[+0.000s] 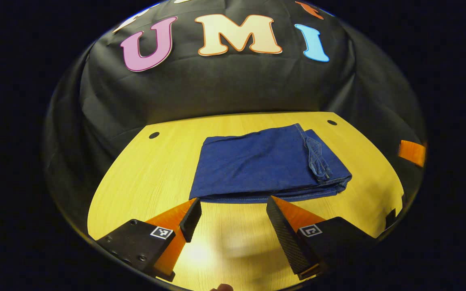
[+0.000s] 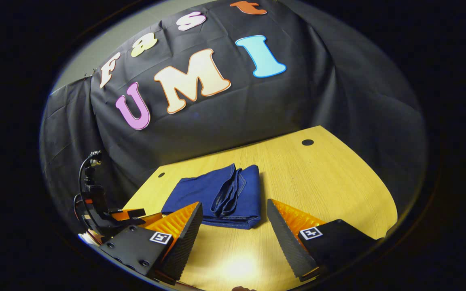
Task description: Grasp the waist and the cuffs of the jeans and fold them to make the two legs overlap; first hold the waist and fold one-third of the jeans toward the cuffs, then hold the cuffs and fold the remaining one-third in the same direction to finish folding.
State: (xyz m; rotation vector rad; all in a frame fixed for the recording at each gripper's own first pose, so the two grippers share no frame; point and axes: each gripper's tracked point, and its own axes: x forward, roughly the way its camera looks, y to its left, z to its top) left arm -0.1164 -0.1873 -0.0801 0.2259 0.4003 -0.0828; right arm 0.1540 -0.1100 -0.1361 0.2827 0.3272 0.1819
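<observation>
The blue jeans lie folded into a compact stack on the wooden table, with the cuffs bunched on top toward the right. My left gripper is open just in front of the stack's near edge, touching nothing. In the right gripper view the same folded jeans rest left of centre. My right gripper is open too, hovering before the near edge with nothing between its fingers. The left gripper also shows at the far left of that view.
The table has bare wood to the right of the jeans and small dark holes near its back corners. Black cloth hangs behind the far edge. A cabled camera mount rises at the left.
</observation>
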